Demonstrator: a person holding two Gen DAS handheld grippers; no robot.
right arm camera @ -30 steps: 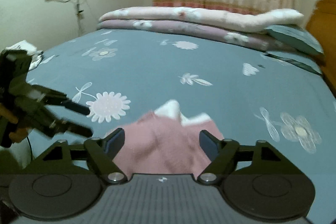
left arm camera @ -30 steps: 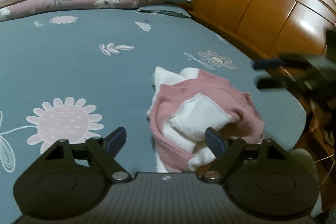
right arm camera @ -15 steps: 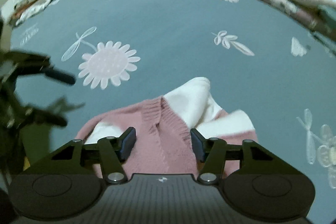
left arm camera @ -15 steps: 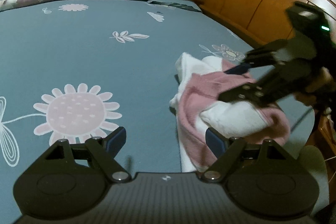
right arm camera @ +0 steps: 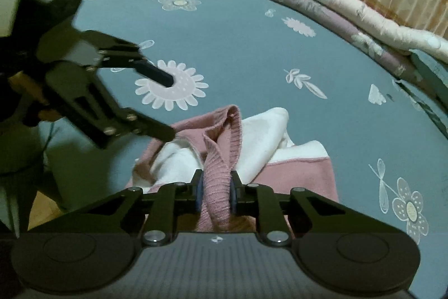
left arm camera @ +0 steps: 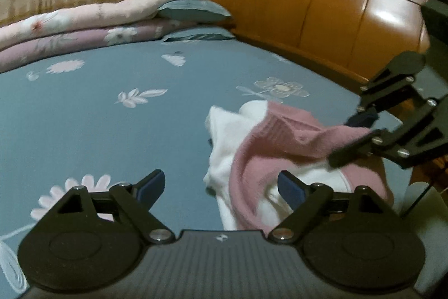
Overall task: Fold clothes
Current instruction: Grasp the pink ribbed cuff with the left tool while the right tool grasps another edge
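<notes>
The bed [left arm camera: 112, 114] fills both views, grey-blue sheet with pale flowers, quilts [left arm camera: 84, 18] rolled along the upper left of the left view and a wooden headboard [left arm camera: 322, 18] across its upper right. Down at the lower centre of each view sits the garment [right arm camera: 294, 170], a pink and white knit, and it's no neat packet: it lies bunched, white panels and pink ribbing heaped over one another near the sheet's edge. My read is the folding is far from finished, since no flat layers or squared edges show anywhere.

The right gripper [right arm camera: 215, 191], bottom centre of its own view, has its fingers pinched tight on a ribbed pink band of the garment, which rises in a peak toward the middle of the frame. The left gripper [left arm camera: 221, 185], at the bottom of its view, has fingers spread wide with nothing between them, hovering just beside the heap.

The cloth looks soft, thick and floppy, the ribbed edge stretchy. It wants spreading flat before any fold can hold.
</notes>
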